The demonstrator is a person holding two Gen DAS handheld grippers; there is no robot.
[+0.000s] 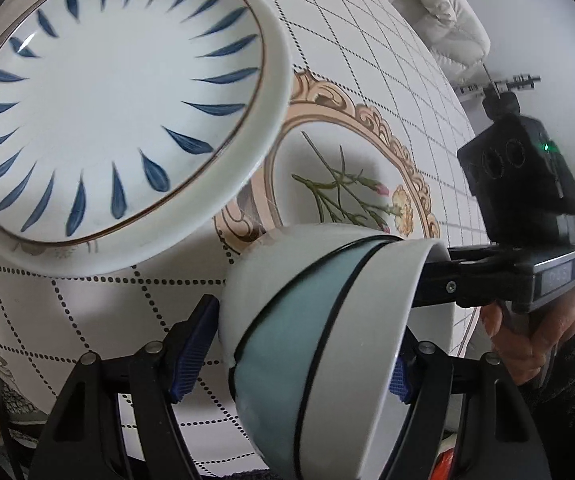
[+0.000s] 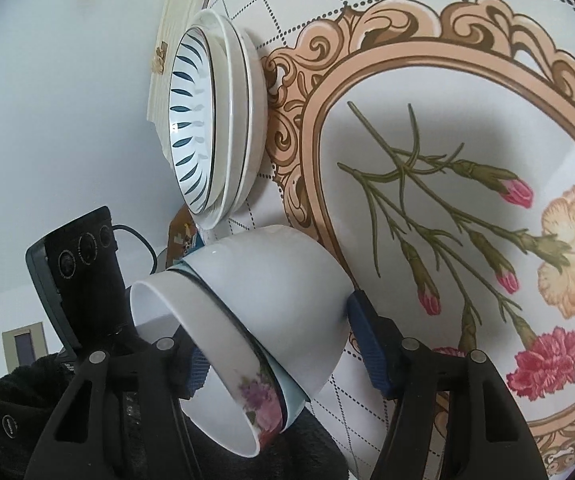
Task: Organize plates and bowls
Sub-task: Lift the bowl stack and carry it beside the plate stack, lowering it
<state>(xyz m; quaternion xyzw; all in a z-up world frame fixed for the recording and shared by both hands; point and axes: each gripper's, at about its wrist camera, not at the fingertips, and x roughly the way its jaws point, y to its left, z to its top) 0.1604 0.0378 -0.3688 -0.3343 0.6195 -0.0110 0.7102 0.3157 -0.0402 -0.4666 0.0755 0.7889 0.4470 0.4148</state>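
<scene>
Three nested glazed bowls [image 1: 327, 340] sit tilted between the blue ribbed pads of the left tongs [image 1: 299, 344]; the right tongs [image 2: 283, 344] clamp the rim. Stacked blue-petal plates [image 1: 115, 100] rest nearby on the floral bench [image 2: 467, 128], clear of the bowls.

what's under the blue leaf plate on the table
The blue leaf plate sits on top of plain white plates, at least two rims showing, stacked on the tablecloth. Their faces are covered.
</scene>
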